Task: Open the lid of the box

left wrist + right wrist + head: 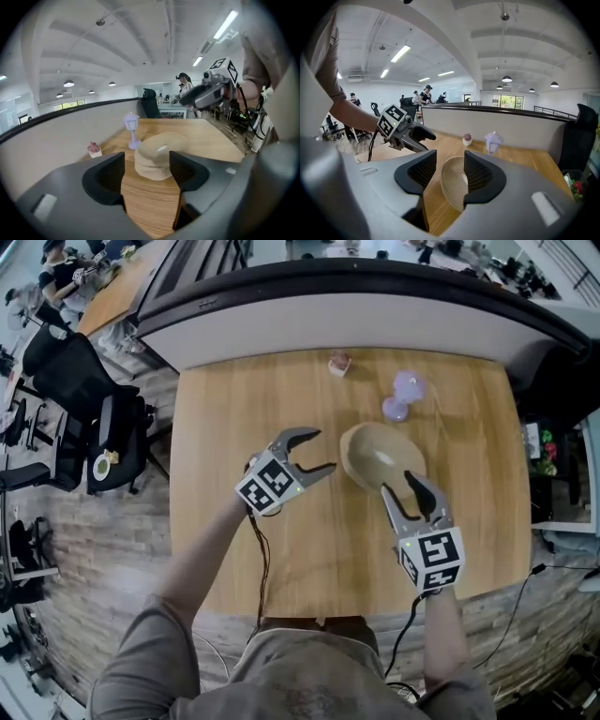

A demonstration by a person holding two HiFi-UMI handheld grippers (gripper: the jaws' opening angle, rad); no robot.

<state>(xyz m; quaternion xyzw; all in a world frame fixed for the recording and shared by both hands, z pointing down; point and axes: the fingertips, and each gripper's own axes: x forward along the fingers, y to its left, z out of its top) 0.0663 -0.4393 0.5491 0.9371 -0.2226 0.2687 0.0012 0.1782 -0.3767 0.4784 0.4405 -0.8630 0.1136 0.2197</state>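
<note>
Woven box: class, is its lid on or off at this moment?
On, so shut. In the left gripper view the domed lid sits squarely on the woven box, no gap showing.

We see the left tool (322,450) and right tool (398,482): grey curved jaws, black-and-white marker cubes (266,486), black cables (262,559); grey short-sleeved shirt (309,676).

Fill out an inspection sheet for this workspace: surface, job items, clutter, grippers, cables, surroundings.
Surface: wooden table, level.
Job's things: round woven box near the middle, lid apparently on.
Clutter: purple lantern and small potted plant behind the box, apart from it.
Grippers: left gripper open, beside the box, not touching; right gripper open at the box's near edge, contact unclear.
Cables: dark cable from the left gripper, another from the right.
Surroundings: curved partition, black office chair, people at distant desks.
</note>
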